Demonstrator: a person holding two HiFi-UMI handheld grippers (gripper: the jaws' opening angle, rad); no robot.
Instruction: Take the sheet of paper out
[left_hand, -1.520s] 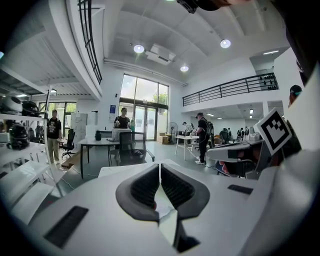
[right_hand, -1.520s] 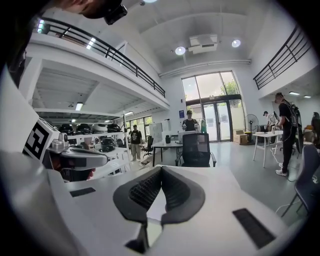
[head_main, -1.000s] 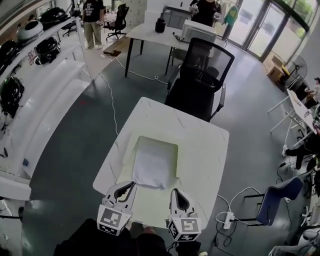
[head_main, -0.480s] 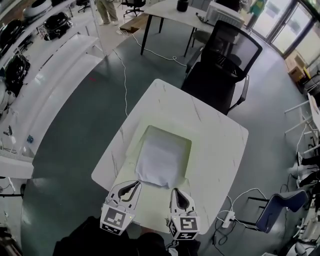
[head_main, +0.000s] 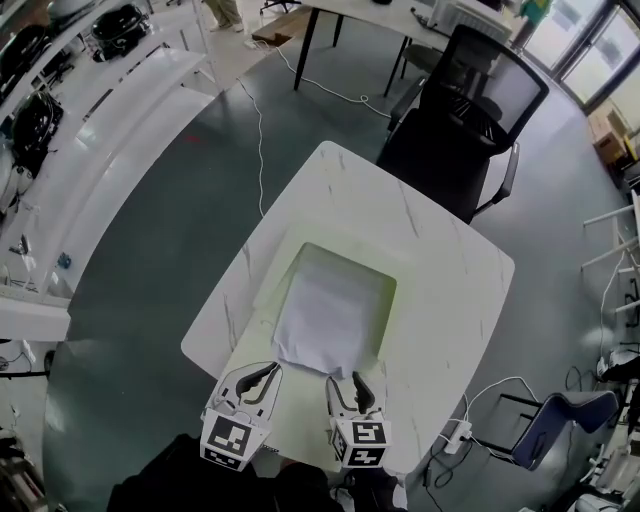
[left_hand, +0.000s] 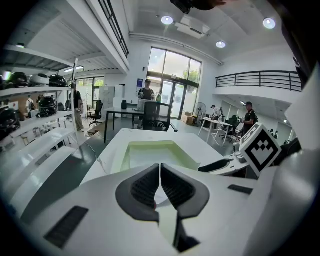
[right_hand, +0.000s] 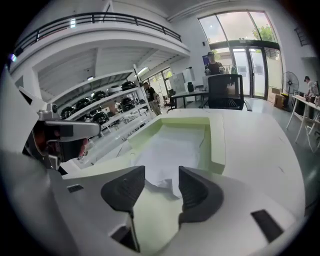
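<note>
A white sheet of paper (head_main: 330, 318) lies in a pale green folder-like tray (head_main: 300, 262) on the white marble table (head_main: 450, 290). Its near edge spills over the tray's front. My left gripper (head_main: 262, 372) hovers at the tray's near left corner with its jaws shut and empty; in the left gripper view its pads (left_hand: 160, 167) meet. My right gripper (head_main: 345, 382) is at the near right, and its jaws are opening. In the right gripper view the paper's (right_hand: 175, 147) rumpled near edge shows in the gap of the right gripper (right_hand: 161, 172), untouched by the pads.
A black office chair (head_main: 470, 120) stands at the table's far side. White shelves (head_main: 100, 130) with helmets run along the left. A power strip (head_main: 455, 435) and cables lie on the floor at the right. Another desk and people are far back.
Both grippers have sunk toward the table's near edge. The right gripper's jaws, shut before, now stand apart. The left gripper stays shut.
</note>
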